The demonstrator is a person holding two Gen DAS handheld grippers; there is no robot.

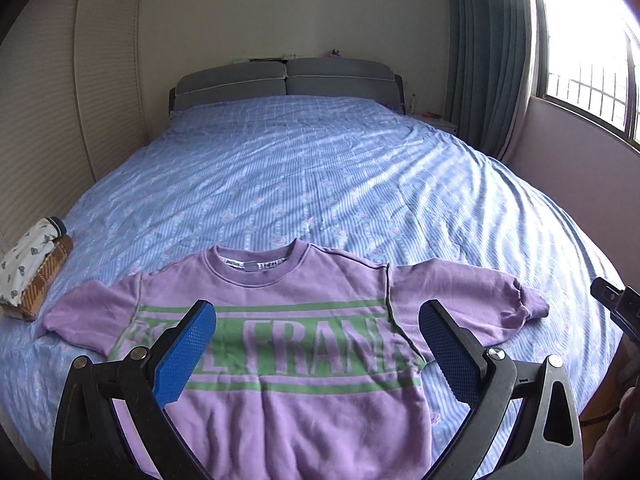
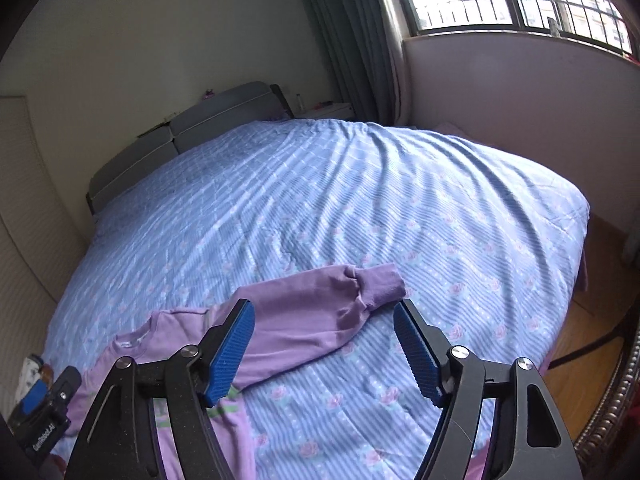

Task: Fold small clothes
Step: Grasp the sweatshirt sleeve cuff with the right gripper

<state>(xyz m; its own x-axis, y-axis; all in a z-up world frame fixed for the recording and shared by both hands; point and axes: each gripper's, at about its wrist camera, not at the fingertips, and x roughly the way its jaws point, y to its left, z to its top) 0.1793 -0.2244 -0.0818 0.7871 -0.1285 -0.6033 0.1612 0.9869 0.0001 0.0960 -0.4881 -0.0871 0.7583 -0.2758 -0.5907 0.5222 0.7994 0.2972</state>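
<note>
Purple sweatshirt (image 1: pixel 280 344) lay flat, front side up, near the foot edge of the bed (image 1: pixel 320 168), neckline toward the headboard (image 1: pixel 286 80). Green bands and pale lettering ran across the chest. Both sleeves were spread outward; the sleeve on the right of the left wrist view reached out over the bedspread, its ribbed cuff (image 2: pixel 380 284) resting on the blue striped fabric.

Left gripper (image 1: pixel 318 348) hovered over the chest of the sweatshirt, jaws wide apart, nothing between the 2 blue pads. No contact with the cloth could be made out.

Right gripper (image 2: pixel 324 350) hovered over the outstretched sleeve and the bare bedspread beside it, jaws apart, nothing clamped. The left pad overlapped the sleeve in the right wrist view; whether it touched the cloth could not be told.

A small stack of folded clothes (image 1: pixel 34 268) sat at the left edge of the bed, well apart from the sweatshirt: a white printed piece on top of a brown checked one.

Curtain (image 1: pixel 488 60) and barred window (image 1: pixel 592 44) stood on the right side of the room. Wooden floor (image 2: pixel 592 292) was visible past the bed corner.
</note>
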